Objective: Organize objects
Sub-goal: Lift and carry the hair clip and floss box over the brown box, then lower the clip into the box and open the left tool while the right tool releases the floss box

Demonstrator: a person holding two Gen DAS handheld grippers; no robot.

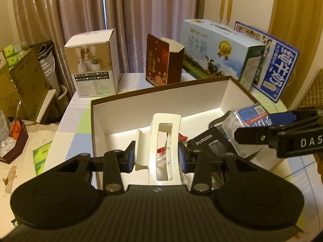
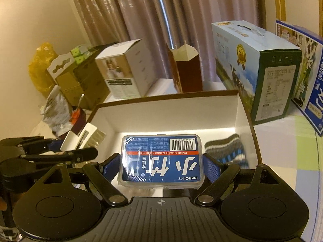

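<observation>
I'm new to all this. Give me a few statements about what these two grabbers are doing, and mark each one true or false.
1. The left gripper holds a white hair claw clip. True.
2. The right gripper is empty. False: its fingers clamp a blue dental floss pick box.
3. A striped sock lies inside the open box. True.
4. The open box has a black interior. False: it is white inside.
5. Milk cartons stand behind the open box. True.
</observation>
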